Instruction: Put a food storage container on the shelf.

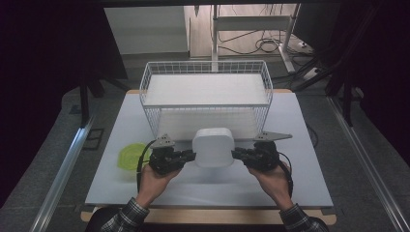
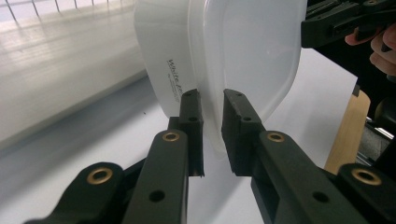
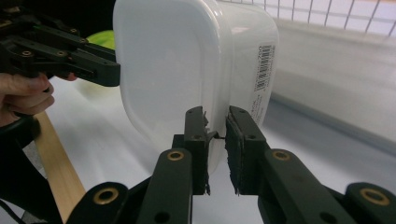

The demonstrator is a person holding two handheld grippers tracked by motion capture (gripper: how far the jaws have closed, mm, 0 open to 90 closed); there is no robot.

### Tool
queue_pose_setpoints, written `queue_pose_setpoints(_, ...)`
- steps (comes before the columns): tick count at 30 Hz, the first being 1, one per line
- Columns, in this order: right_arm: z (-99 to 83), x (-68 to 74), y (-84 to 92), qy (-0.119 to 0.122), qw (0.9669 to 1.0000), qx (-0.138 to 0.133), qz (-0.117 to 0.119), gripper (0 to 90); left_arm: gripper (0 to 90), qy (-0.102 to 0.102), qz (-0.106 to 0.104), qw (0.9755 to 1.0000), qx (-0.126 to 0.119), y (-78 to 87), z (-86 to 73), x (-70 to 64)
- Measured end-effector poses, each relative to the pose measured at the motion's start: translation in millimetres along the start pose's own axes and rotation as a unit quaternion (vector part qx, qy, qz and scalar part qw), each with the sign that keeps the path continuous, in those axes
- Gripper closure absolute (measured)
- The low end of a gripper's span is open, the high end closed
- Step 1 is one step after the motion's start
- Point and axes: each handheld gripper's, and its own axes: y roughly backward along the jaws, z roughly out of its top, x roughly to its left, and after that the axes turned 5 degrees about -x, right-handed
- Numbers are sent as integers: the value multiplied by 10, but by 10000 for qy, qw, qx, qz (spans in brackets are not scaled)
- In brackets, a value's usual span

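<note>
A white plastic container [image 1: 212,147] with rounded corners hangs between both grippers, just in front of the wire basket. My left gripper [image 1: 193,155] is shut on its left rim; in the left gripper view the pads pinch the container [image 2: 224,56] edge at the gripper's [image 2: 212,126] tips. My right gripper [image 1: 234,154] is shut on the opposite rim, and in the right gripper view its tips [image 3: 216,126] clamp the lip of the container [image 3: 177,70]. The container bears a barcode label on its side.
A white wire basket [image 1: 205,63] with a white liner stands at the back middle of the white table [image 1: 290,183]. A yellow-green round thing [image 1: 130,157] lies at the left, beside my left hand. The table's wooden front edge [image 1: 217,216] runs below the hands.
</note>
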Motion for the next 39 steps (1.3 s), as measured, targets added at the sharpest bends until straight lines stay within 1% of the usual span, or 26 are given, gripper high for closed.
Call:
queue_pose_setpoints(5, 158, 54, 36, 105, 9997, -185, 84, 797, 793, -22, 50, 9999, -86, 101, 117, -2)
queue_pose_setpoints(6, 197, 66, 43, 139, 9996, -220, 84, 797, 792, -5, 65, 9999, -116, 114, 135, -5)
queue_pose_setpoints(8, 259, 88, 55, 187, 9994, -262, 85, 798, 791, -33, 88, 9998, -166, 151, 188, -3)
queue_pose_setpoints(9, 343, 118, 71, 246, 9992, -316, 77, 798, 790, -50, 107, 9997, -207, 186, 238, 1)
queue_pose_setpoints(10, 343, 118, 71, 246, 9992, -316, 77, 798, 789, -50, 107, 9997, -207, 186, 238, 1)
queue_pose_setpoints(13, 474, 161, 94, 316, 9987, -396, 90, 799, 789, -68, 143, 9994, -300, 253, 326, -2)
queue_pose_setpoints(21, 715, 227, 129, 431, 9972, -602, 122, 798, 789, -245, 285, 9982, -475, 424, 568, -23)
queue_pose_setpoints(25, 833, 258, 168, 505, 9961, -712, 126, 798, 789, -324, 301, 9974, -569, 494, 684, -40)
queue_pose_setpoints(29, 940, 273, 189, 545, 9952, -801, 117, 797, 790, -367, 342, 9965, -669, 553, 803, -49)
queue_pose_setpoints(33, 1062, 268, 197, 535, 9945, -898, 98, 794, 791, -389, 369, 9956, -773, 602, 941, -40)
queue_pose_setpoints(35, 1133, 268, 200, 548, 9937, -975, 78, 793, 792, -410, 382, 9951, -809, 627, 1017, -29)
queue_pose_setpoints(39, 1248, 249, 193, 505, 9932, -1047, 87, 792, 793, -386, 375, 9947, -874, 661, 1163, 16)
